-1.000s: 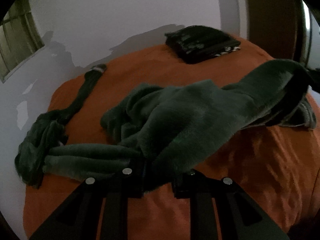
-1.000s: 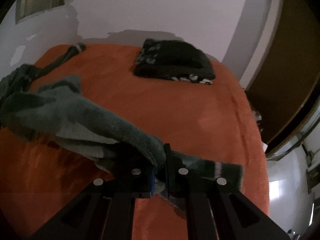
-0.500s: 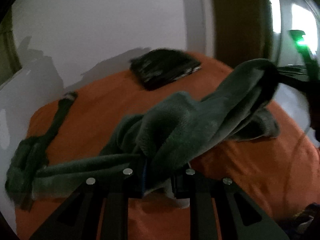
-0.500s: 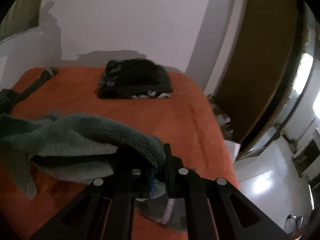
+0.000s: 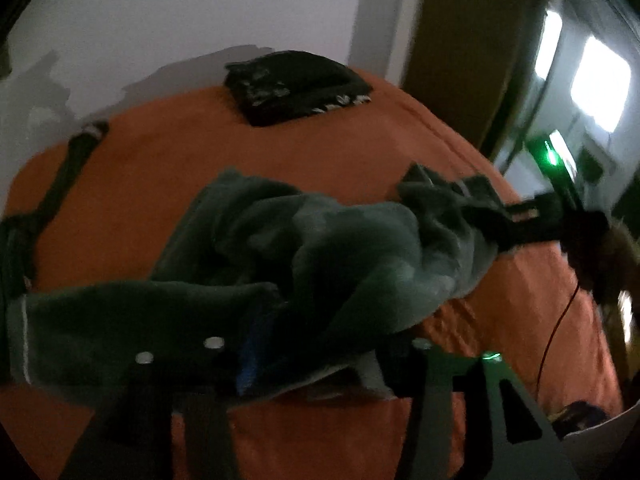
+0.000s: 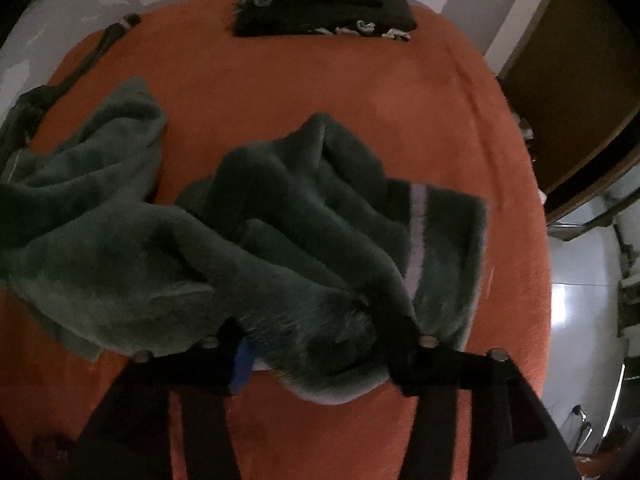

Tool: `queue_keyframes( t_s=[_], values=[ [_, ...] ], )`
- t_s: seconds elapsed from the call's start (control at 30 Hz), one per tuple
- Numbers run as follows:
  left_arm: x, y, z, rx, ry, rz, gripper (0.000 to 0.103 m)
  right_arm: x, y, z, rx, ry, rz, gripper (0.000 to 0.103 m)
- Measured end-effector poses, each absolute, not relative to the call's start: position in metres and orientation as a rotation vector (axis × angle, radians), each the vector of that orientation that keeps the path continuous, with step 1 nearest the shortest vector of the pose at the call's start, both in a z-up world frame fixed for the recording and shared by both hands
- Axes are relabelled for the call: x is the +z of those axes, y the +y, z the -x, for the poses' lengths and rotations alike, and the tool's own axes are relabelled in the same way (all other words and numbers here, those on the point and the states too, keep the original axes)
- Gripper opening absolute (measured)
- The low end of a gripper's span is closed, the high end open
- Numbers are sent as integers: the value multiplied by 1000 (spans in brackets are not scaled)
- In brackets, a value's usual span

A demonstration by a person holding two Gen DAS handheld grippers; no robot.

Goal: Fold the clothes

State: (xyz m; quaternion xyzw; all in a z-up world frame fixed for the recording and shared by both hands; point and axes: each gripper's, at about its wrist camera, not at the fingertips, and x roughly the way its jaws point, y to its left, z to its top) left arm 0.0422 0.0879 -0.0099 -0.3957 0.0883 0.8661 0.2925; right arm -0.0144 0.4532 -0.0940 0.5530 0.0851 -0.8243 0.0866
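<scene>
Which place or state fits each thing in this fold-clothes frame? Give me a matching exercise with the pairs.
Things:
1. green fleece garment
2. folded black garment
3. dark strap
4. orange bed cover

Places or states:
A. lies thin and stretched out along the left edge of the bed
B. bunched at mid-bed, between the fingers of both grippers
C. spread under everything else
D. sits as a neat pile at the far end of the bed, near the wall

Pairs: 1-B, 2-D, 3-A, 4-C

Bare orange bedcover between fleece, black pile
</scene>
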Motion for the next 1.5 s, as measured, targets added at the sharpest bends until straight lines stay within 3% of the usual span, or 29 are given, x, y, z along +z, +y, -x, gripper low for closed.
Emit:
queue_keyframes(
  t_s=[0.07,0.13,0.2,0.33,0.5,0.7,1.0,1.5],
  values=[
    [-10,77,-37,2320,175,1069,55,-82,464,15,-2505,140,-1586,57],
    [0,58,-30,2358,74,1046,55,-68,475,17,-2550,12,-1517,69],
    [7,45,-25,2386,11,1023,56,-59,477,22,-2560,-48,-1476,70],
    [20,39,-28,2442,75,959,56,-44,463,17,-2588,54,-1386,70],
    [36,27,-33,2555,207,864,66,-9,454,9,-2751,272,-1156,70],
    [17,25,-7,2546,229,998,66,27,456,18,-2727,129,-1046,70],
    [-71,35,24,2443,334,1441,66,-49,388,27,-2360,52,-1299,70],
    [-127,8,51,2412,325,1726,66,-103,319,88,-2046,-43,-1471,70]
  ],
)
